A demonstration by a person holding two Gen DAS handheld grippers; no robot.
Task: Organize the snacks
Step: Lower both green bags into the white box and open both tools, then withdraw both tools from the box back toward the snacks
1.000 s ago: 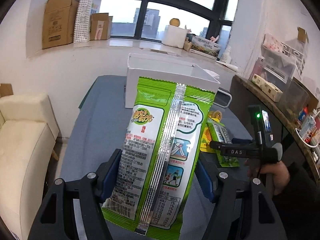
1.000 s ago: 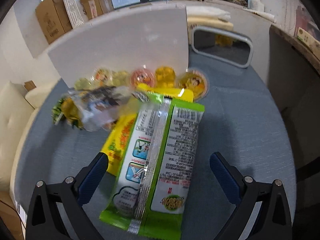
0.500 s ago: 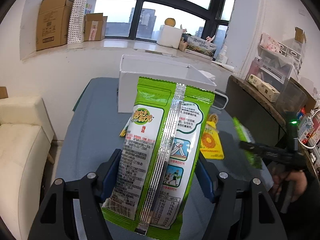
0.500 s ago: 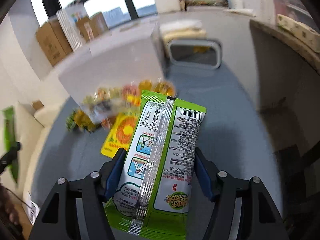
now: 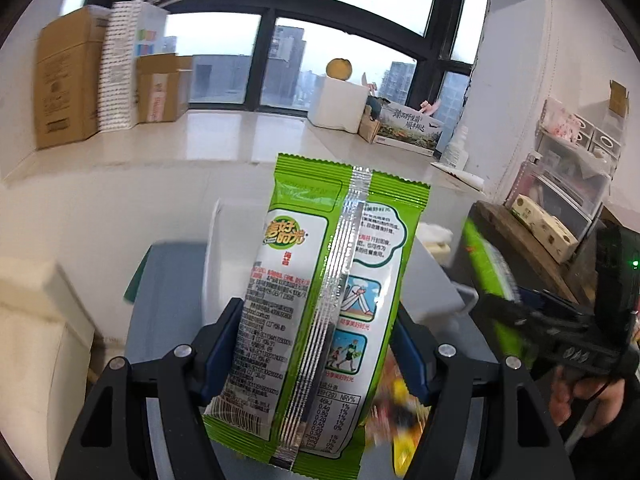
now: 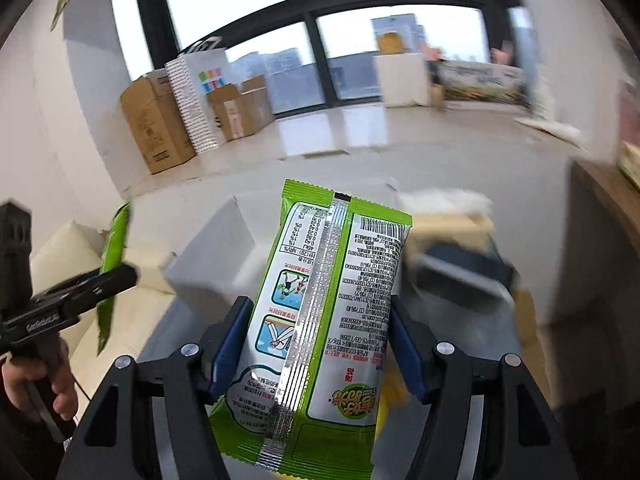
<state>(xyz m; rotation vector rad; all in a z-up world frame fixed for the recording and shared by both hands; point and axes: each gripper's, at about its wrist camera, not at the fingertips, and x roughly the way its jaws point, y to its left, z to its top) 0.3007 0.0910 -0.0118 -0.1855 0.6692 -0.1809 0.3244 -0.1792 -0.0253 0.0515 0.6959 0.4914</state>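
My left gripper (image 5: 320, 344) is shut on a green and white snack packet (image 5: 320, 300), held upright in the air. My right gripper (image 6: 320, 340) is shut on a second green snack packet (image 6: 324, 320), also lifted. Each gripper shows in the other's view: the right one at the right edge (image 5: 536, 320) with its packet (image 5: 488, 272) edge-on, the left one at the left edge (image 6: 80, 292) with its packet (image 6: 112, 264). A white open box (image 5: 224, 264) stands on the grey-blue table (image 5: 160, 300) behind the packets. Yellow snack packs (image 5: 400, 416) lie blurred below.
A cream sofa (image 6: 72, 256) sits left of the table. A wooden side counter (image 5: 516, 252) with boxes and a rack stands at the right. Cardboard boxes (image 5: 64, 80) line the window sill. A grey-framed tray (image 6: 460, 280) lies on the table's right part.
Both grippers have risen and tilted up, carrying their packets away from the table. One second ago the right gripper was open around its packet on the table; it has since shut and lifted it.
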